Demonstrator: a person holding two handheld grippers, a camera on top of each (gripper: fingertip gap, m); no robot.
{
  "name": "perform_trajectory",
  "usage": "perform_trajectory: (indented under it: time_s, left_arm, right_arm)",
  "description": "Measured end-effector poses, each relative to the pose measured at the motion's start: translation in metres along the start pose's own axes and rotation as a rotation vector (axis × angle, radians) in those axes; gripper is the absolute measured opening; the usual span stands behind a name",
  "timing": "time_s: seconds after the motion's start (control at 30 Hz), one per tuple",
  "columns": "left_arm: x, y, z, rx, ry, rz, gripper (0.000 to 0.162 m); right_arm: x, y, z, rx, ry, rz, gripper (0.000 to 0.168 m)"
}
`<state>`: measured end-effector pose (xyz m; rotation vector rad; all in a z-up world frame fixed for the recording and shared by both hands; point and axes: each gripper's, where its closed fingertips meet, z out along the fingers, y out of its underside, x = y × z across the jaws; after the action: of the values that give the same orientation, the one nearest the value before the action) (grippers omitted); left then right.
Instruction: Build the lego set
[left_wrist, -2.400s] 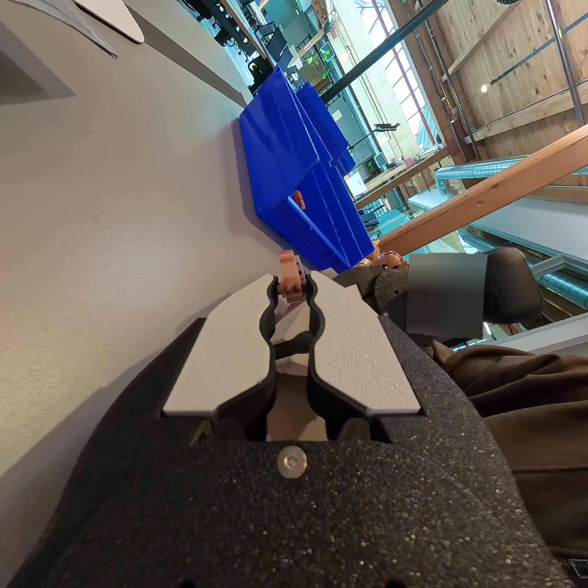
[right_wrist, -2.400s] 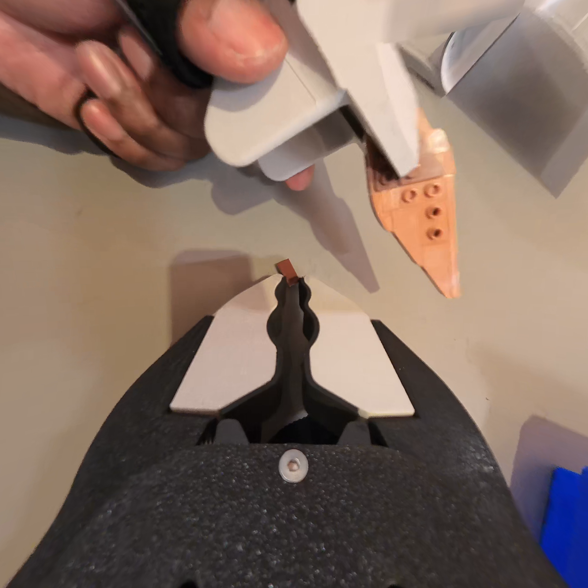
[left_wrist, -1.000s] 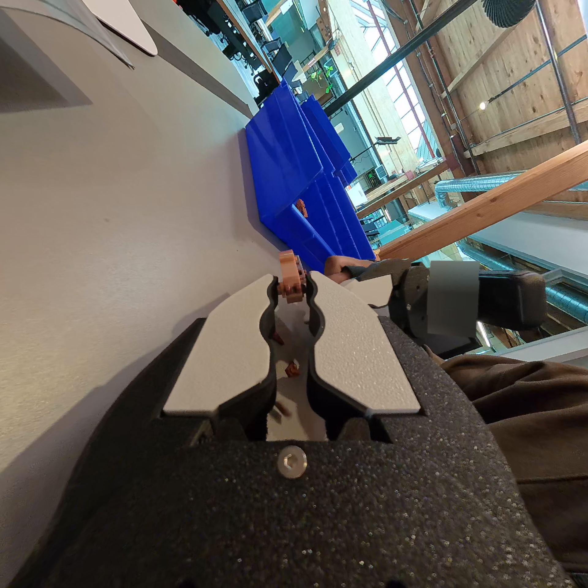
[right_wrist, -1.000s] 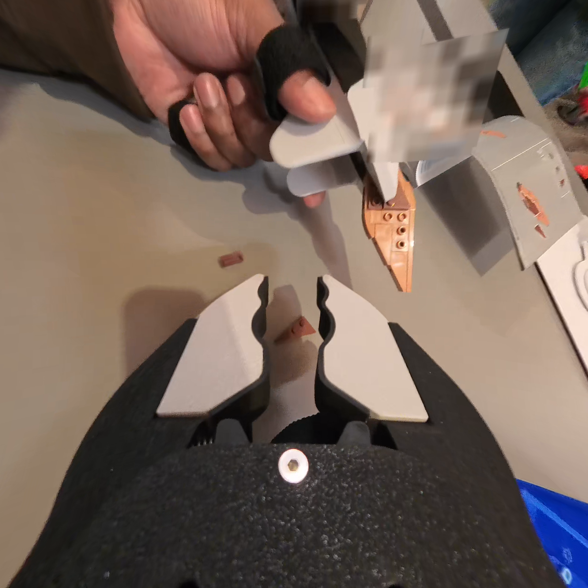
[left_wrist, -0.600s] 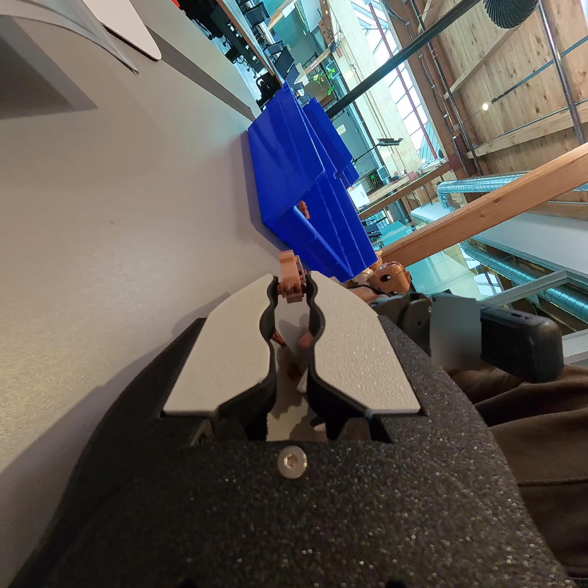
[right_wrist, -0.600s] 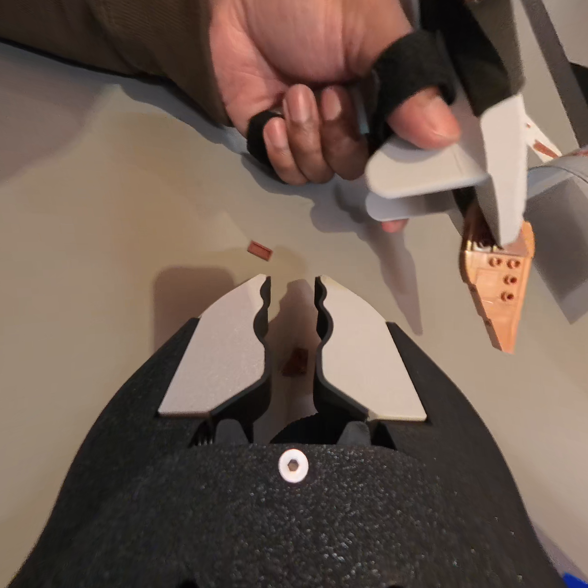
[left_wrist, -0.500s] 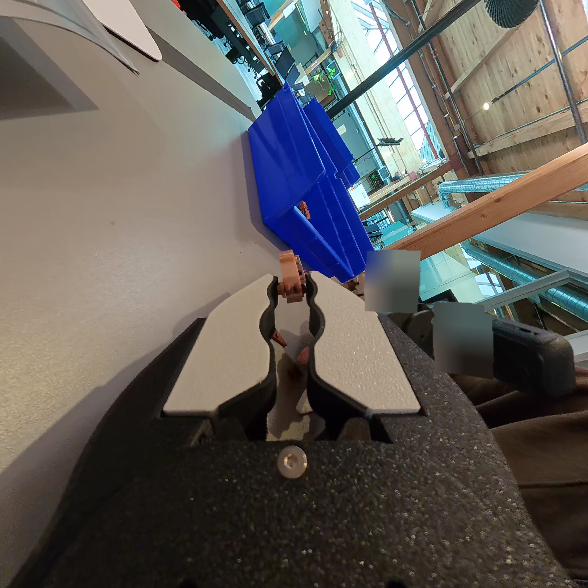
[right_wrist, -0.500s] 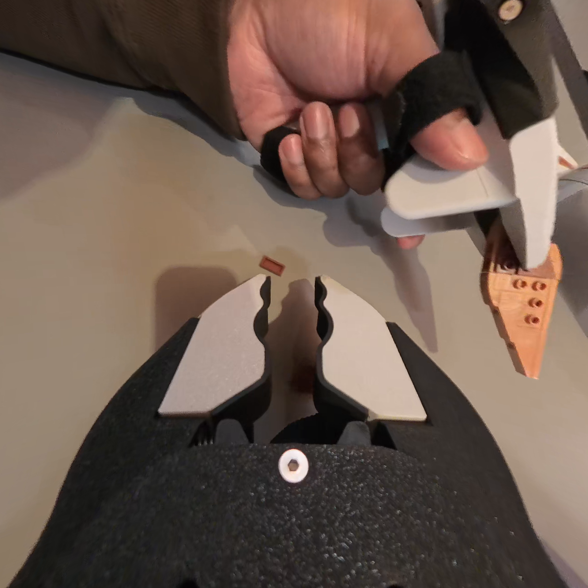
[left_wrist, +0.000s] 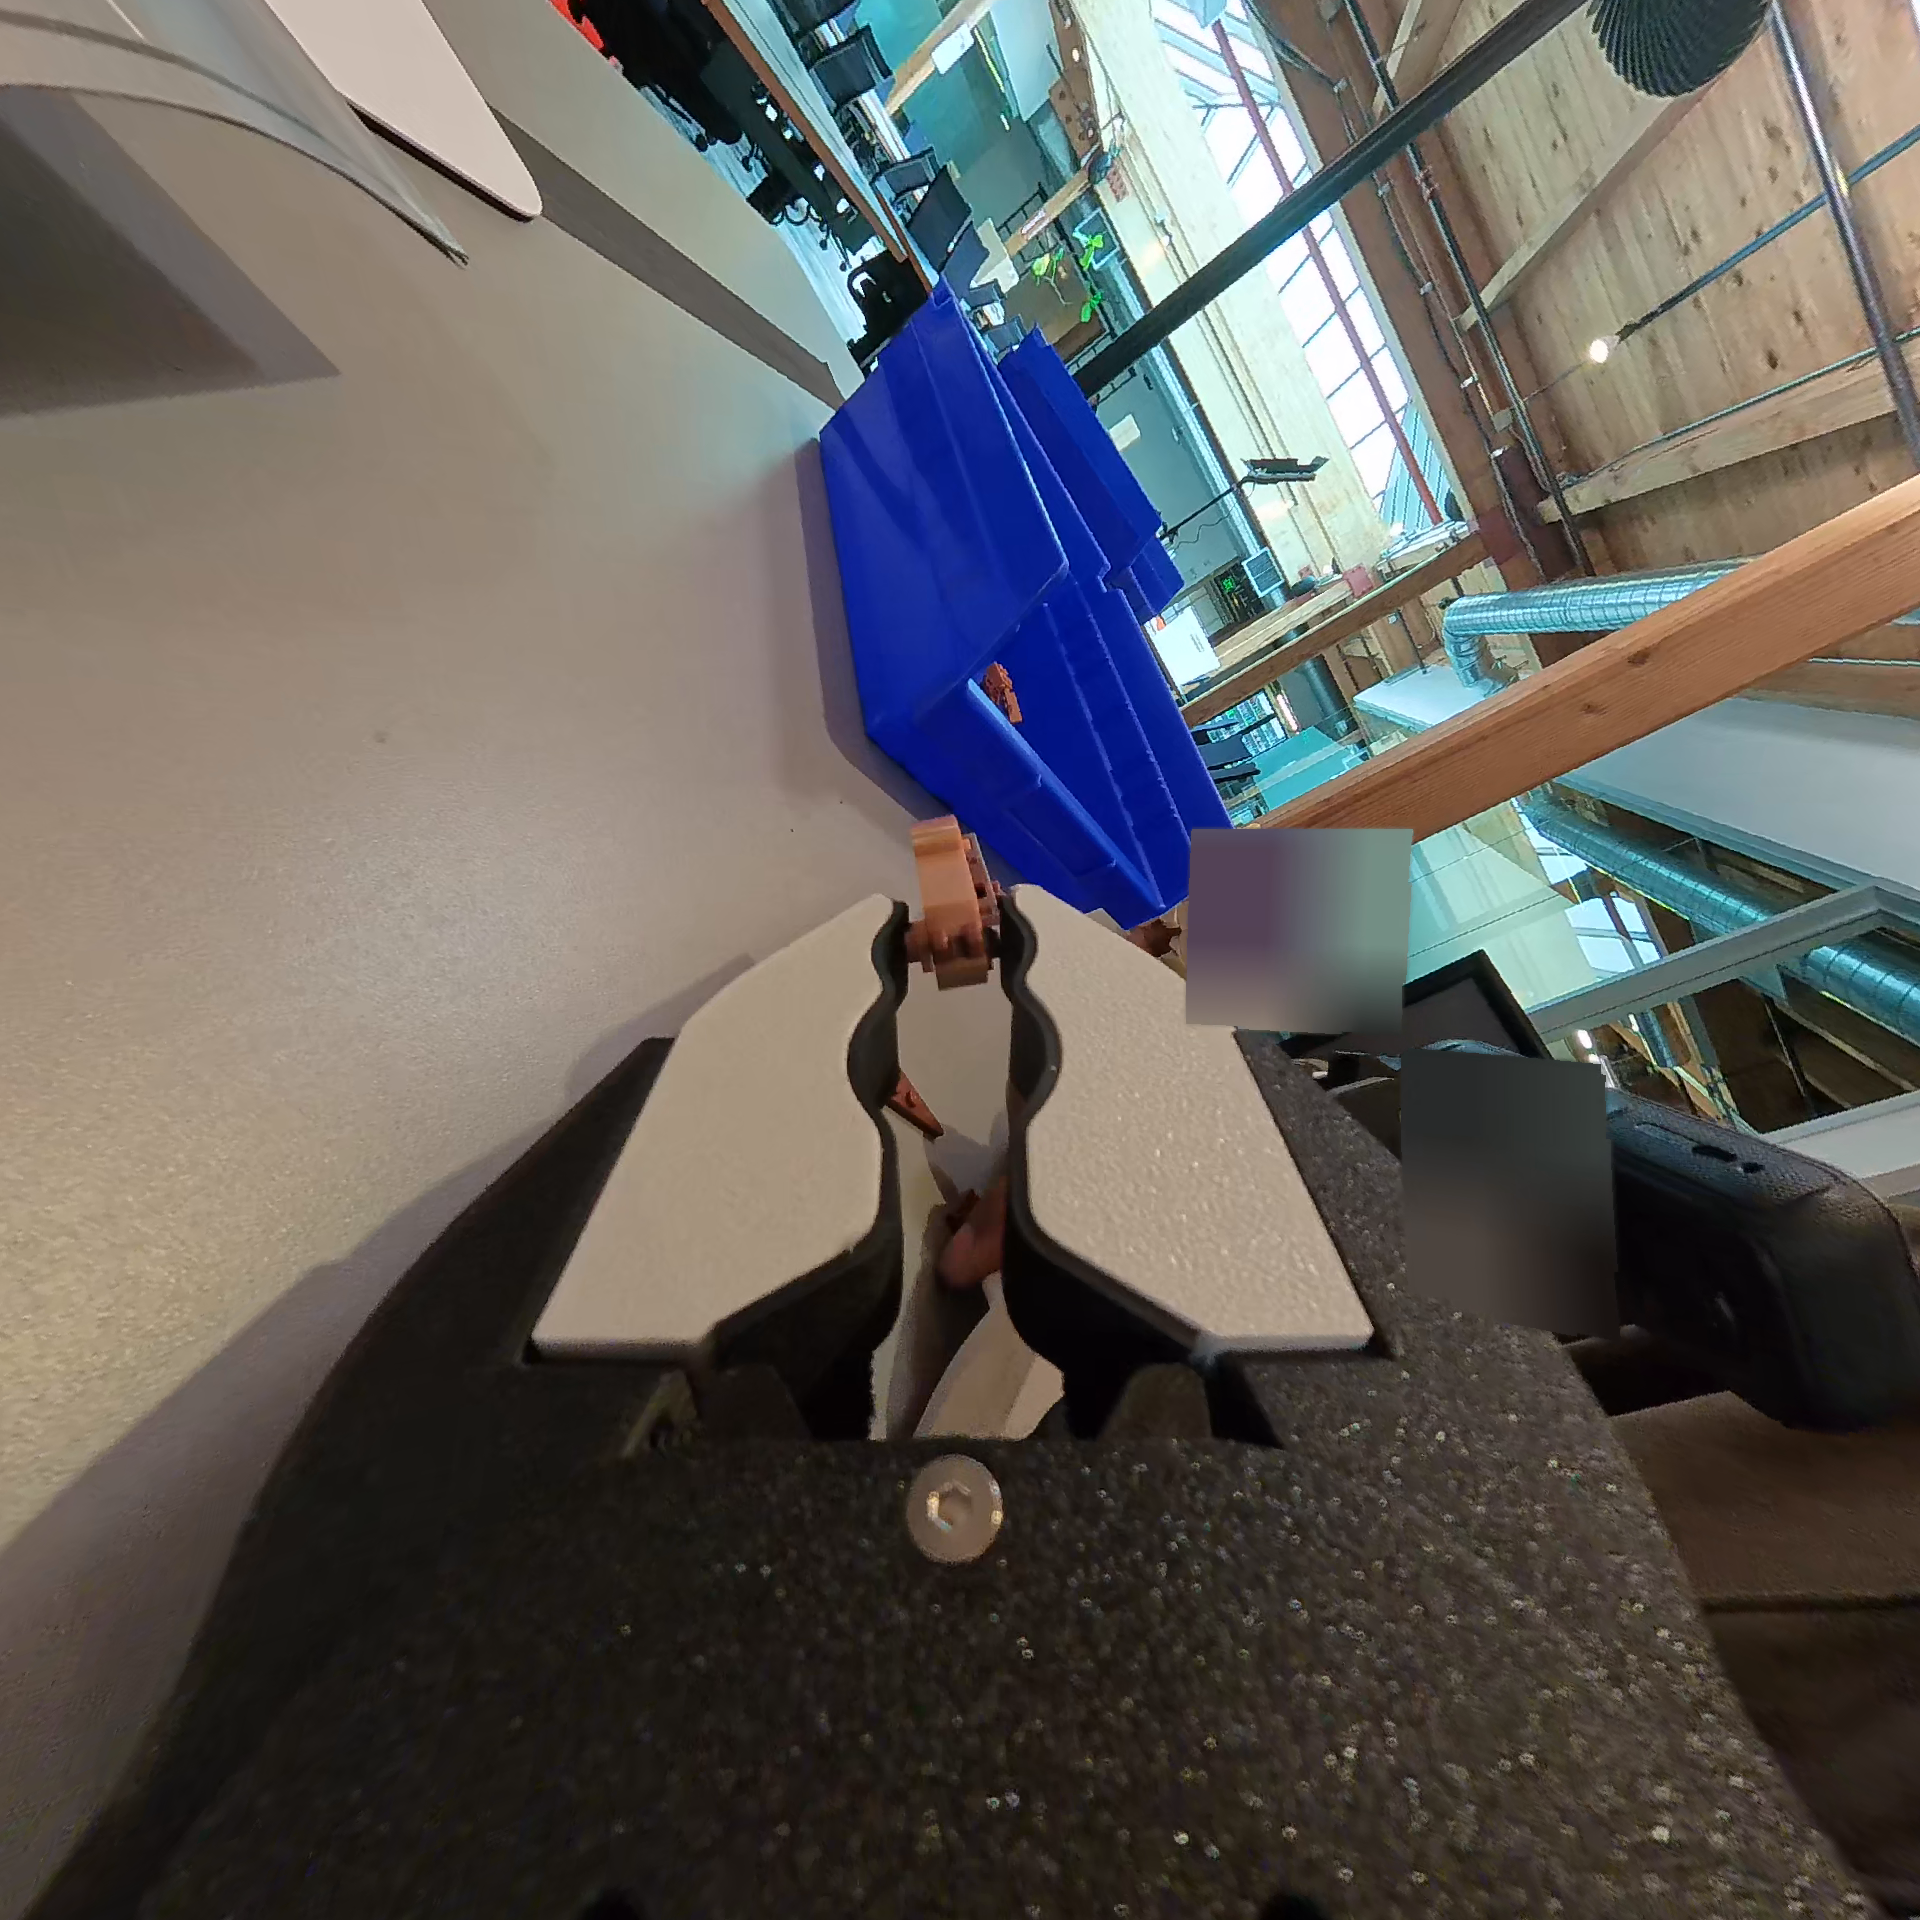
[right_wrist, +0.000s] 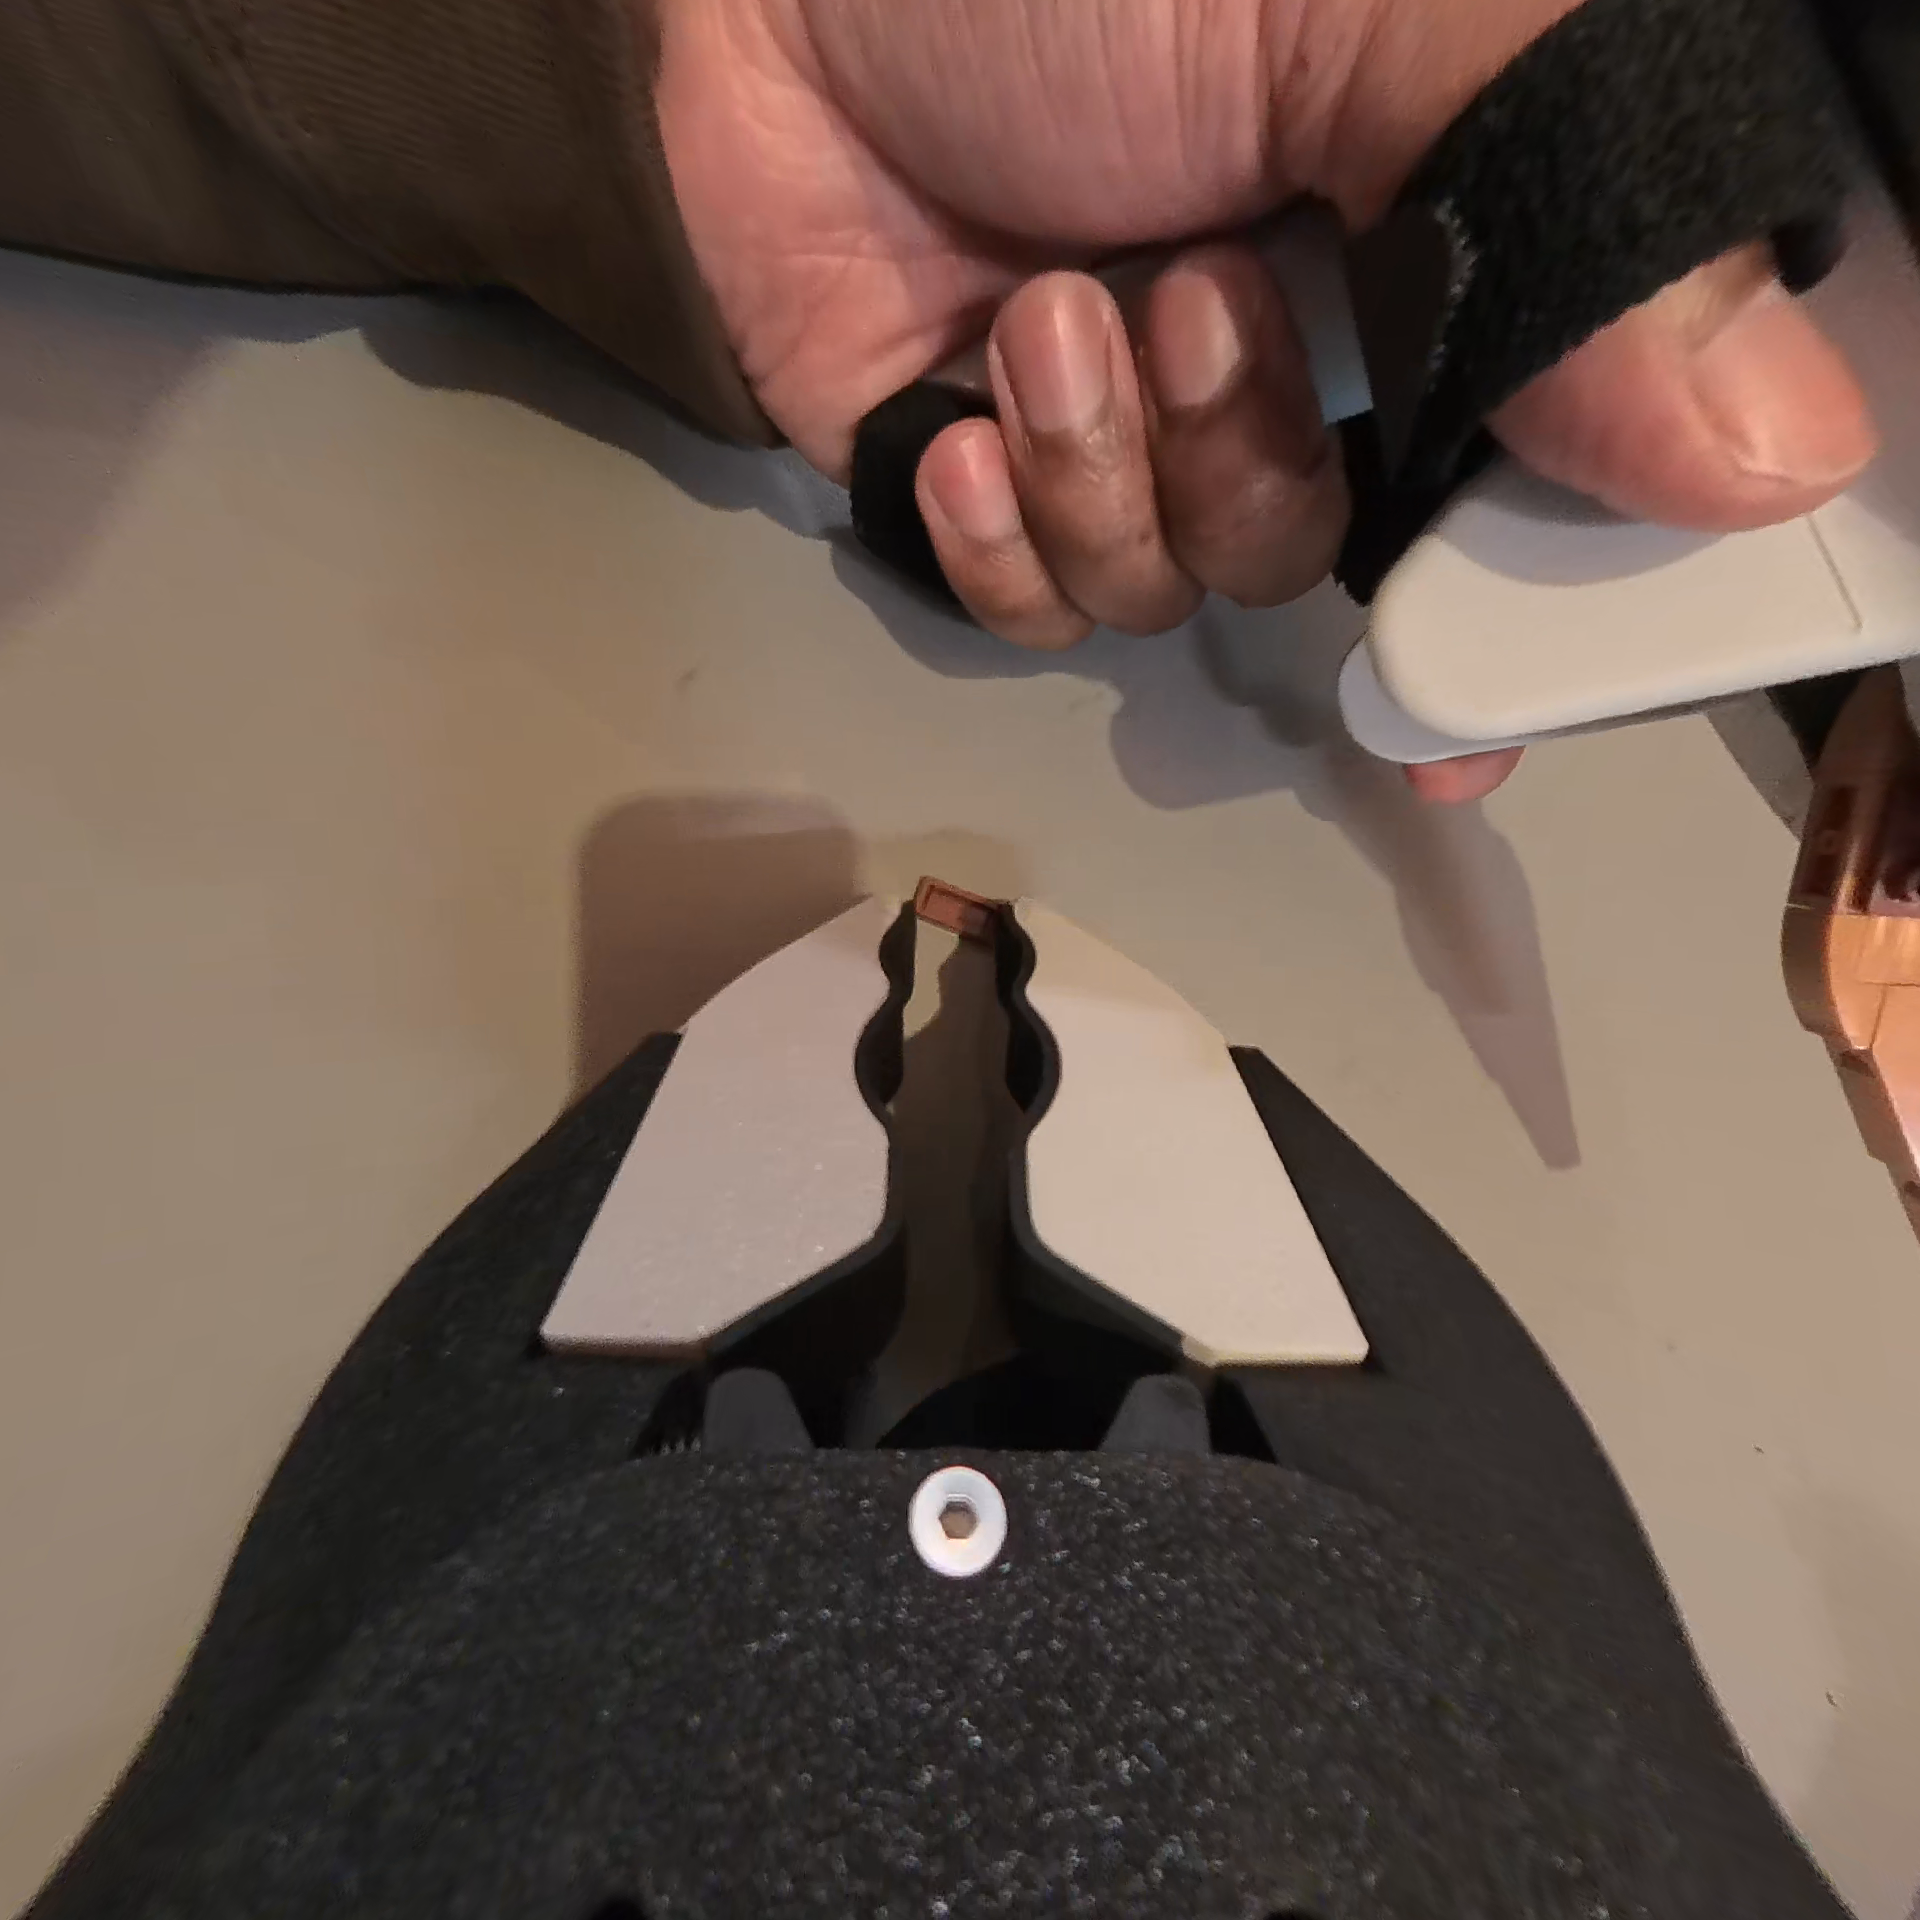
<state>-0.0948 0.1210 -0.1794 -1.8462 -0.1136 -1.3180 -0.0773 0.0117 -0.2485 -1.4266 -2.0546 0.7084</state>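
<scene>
The right tongs (right_wrist: 958, 914) pinch one small reddish-brown flat lego tile (right_wrist: 954, 911) at their tips, low over the beige counter (right_wrist: 312, 727). Its long axis runs 10 to 4 o'clock. At 2 o'clock, the left tongs (left_wrist: 954, 930) grip one tan lego sub-assembly (left_wrist: 948, 902) (the likely target). Two blue plastic bins (left_wrist: 977, 582) stand beyond.

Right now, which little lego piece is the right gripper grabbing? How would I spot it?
Find the pale table, then the big black tool with two grey fingers pointing away from you: that is the right gripper. Right at its tips sits a tiny reddish-brown brick. It is flat, rectangular and far smaller than the light orange lego build at the right edge.
</scene>
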Motion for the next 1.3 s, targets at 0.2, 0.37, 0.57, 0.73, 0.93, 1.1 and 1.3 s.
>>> perform_trajectory:
  time_s: [0.2,0.37,0.57,0.73,0.93,1.1,1.3]
  left_arm:
    - [-0.002,-0.003,-0.002,0.011,-0.01,0.005,0.017]
    - [-0.006,-0.008,-0.006,0.024,-0.022,0.007,0.017]
    - [-0.006,-0.007,-0.005,0.019,-0.021,0.01,0.017]
    - [-0.005,-0.006,-0.005,0.014,-0.02,0.013,0.017]
    - [-0.005,-0.006,-0.005,0.014,-0.021,0.014,0.017]
    - [-0.005,-0.006,-0.005,0.014,-0.021,0.014,0.017]
    - [-0.006,-0.007,-0.005,0.017,-0.02,0.008,0.017]
  right_arm:
    - [0.018,0.002,-0.007,0.026,0.066,0.02,0.0]
    - [0.032,0.005,-0.018,0.042,0.099,0.047,0.0]
    - [0.008,-0.002,-0.005,0.033,-0.021,-0.015,0.024]
    - [0.004,-0.007,0.006,0.005,-0.062,-0.076,0.028]
    - [0.008,-0.007,0.009,-0.016,-0.03,-0.072,0.008]
    - [0.027,-0.016,-0.012,0.127,0.088,-0.096,0.008]
    - [0.039,-0.016,-0.049,0.326,0.032,0.015,0.028]
